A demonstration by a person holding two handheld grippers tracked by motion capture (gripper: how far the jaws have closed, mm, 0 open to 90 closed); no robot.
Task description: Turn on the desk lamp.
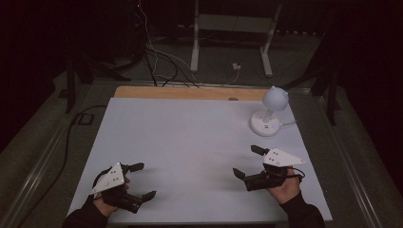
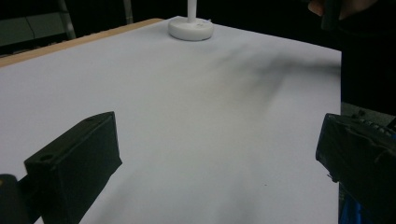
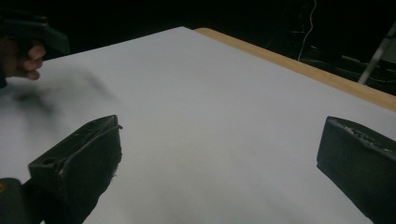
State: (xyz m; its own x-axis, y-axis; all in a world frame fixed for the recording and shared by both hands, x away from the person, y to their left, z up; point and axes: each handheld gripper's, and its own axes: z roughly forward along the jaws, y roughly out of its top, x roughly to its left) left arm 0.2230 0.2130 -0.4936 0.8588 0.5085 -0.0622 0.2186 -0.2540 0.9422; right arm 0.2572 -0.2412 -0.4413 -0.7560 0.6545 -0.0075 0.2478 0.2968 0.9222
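Down at the near edge of the white table, both grippers sit low with nothing between their jaws: the left gripper at the near-left corner and the right gripper at the near right, each with its black jaws spread wide over bare surface. Nearest the right gripper, though apart from it, a small white desk lamp with a round base and rounded head stands upright toward the far-right corner, its cord running off the right edge
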